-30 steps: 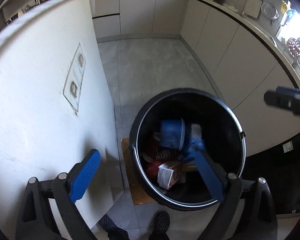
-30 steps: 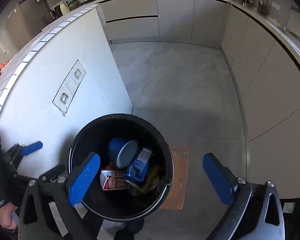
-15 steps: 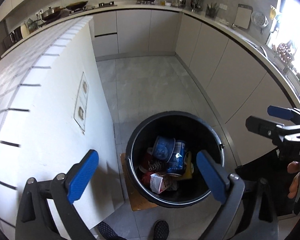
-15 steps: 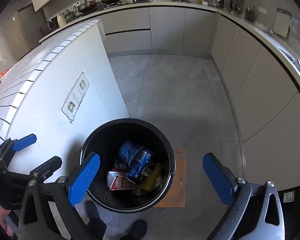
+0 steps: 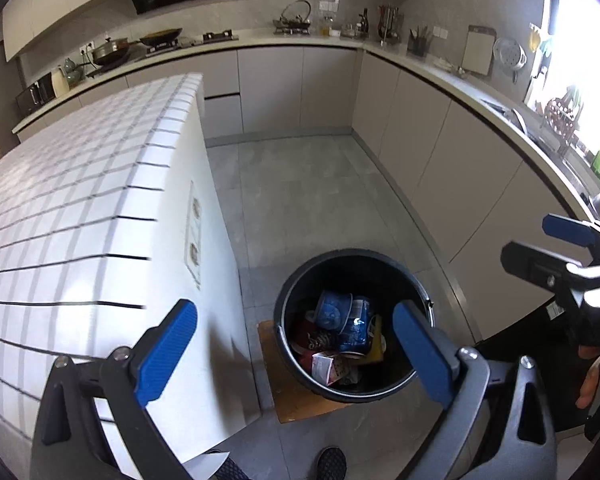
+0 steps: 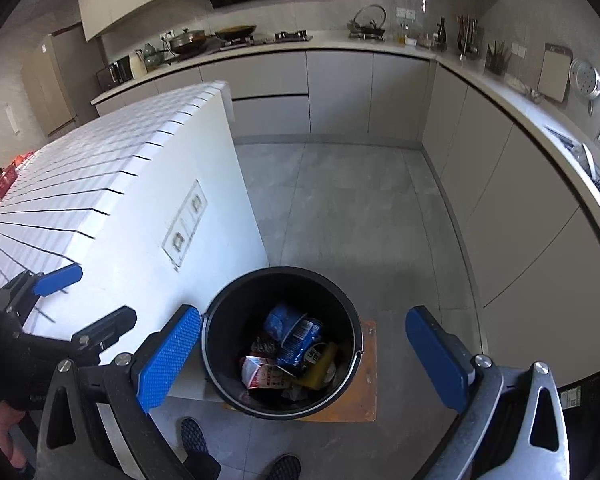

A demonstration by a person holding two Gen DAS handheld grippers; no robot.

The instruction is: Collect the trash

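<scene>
The round black plastic bin point(image 6: 281, 342) below and ahead of both tongs already holds a heap of trash: a blue paper cup point(image 6: 279, 320), a crumpled blue packet point(image 6: 300, 340), a red-and-white carton point(image 6: 261, 376) and a yellow wrapper point(image 6: 320, 364). Collecting looks largely done; the white tiled counter point(image 5: 67, 216) left of the tongs appears bare, bar something red at its far end. The left tongs point(image 5: 295, 354) gape wide, gripping nothing. The right tongs point(image 6: 304, 356) likewise stand spread and empty, touching nothing
</scene>
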